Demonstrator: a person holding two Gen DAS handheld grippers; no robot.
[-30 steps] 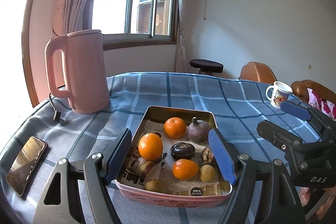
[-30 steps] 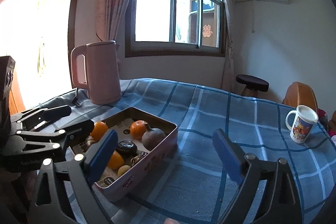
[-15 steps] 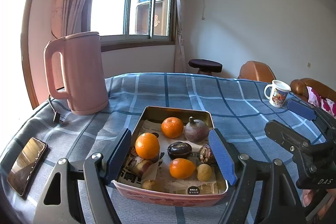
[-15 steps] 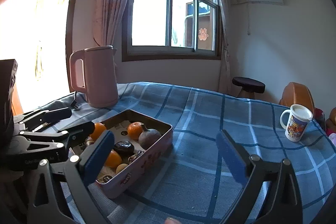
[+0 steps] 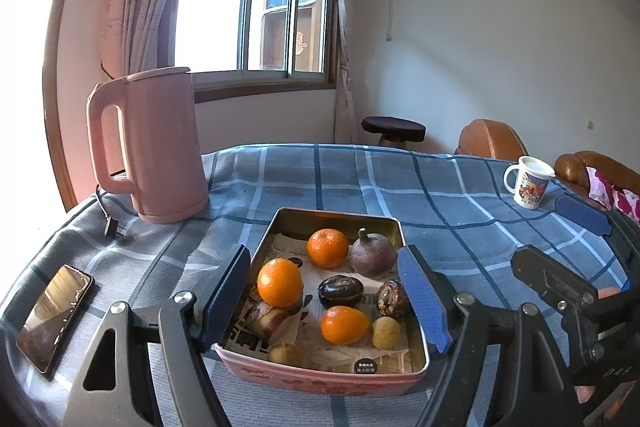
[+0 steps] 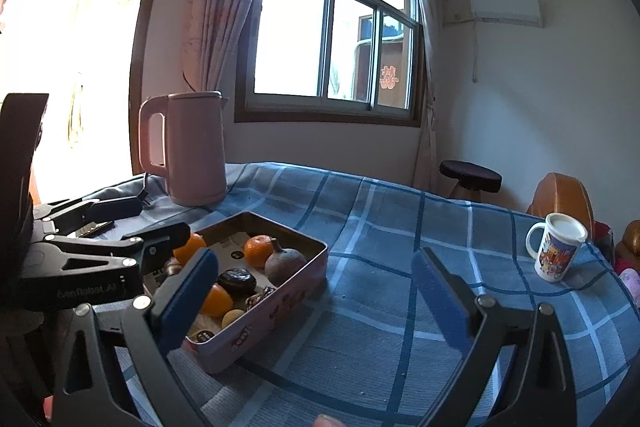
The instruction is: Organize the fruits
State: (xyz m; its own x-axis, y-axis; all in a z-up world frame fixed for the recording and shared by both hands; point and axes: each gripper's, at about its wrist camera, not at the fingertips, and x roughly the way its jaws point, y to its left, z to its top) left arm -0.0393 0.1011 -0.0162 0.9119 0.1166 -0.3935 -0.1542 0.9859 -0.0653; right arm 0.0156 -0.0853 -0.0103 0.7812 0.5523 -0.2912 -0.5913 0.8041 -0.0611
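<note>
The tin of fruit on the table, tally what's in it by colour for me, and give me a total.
In the tin, from the left wrist view:
Orange: 3
Dull purple, round with a stem: 1
Dark, almost black: 1
Brown mottled: 1
Small yellowish: 2
Purple and cream piece: 1
Total: 9

Black gripper frames; blue-padded fingers (image 5: 420, 297); silver screws; white lettering.

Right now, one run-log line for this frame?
left gripper: open over tin | right gripper: open, empty | fruit: all in tin
</note>
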